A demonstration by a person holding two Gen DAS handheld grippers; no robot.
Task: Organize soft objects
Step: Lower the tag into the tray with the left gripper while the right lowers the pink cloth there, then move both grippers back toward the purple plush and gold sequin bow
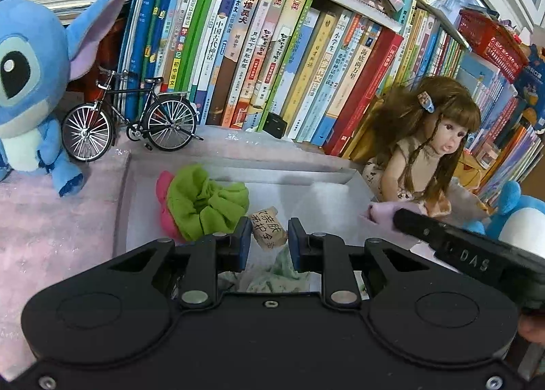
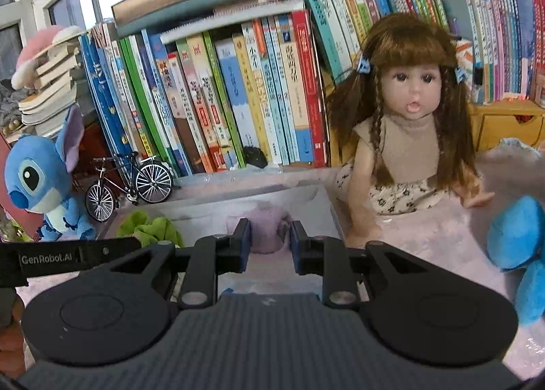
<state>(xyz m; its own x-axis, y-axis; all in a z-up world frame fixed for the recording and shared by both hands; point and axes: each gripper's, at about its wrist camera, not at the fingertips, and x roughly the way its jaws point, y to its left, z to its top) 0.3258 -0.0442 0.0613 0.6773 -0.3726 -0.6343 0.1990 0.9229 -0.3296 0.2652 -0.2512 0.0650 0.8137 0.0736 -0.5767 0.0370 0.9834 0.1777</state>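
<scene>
Lavender soft cloth (image 2: pixel 269 231) sits at the far side of my right gripper (image 2: pixel 269 247), between its blue-padded fingers (image 2: pixel 243 247); they stand at a medium gap, and I cannot confirm contact. It hangs over the white rectangular storage box (image 1: pixel 306 175). Inside the box lie a green and pink scrunchie (image 1: pixel 201 202) and a tan printed packet (image 1: pixel 269 231). My left gripper (image 1: pixel 267 247) is parted, holding nothing, above pale green fabric (image 1: pixel 276 274). Beside the box sits a brown-haired doll (image 2: pixel 408 124).
</scene>
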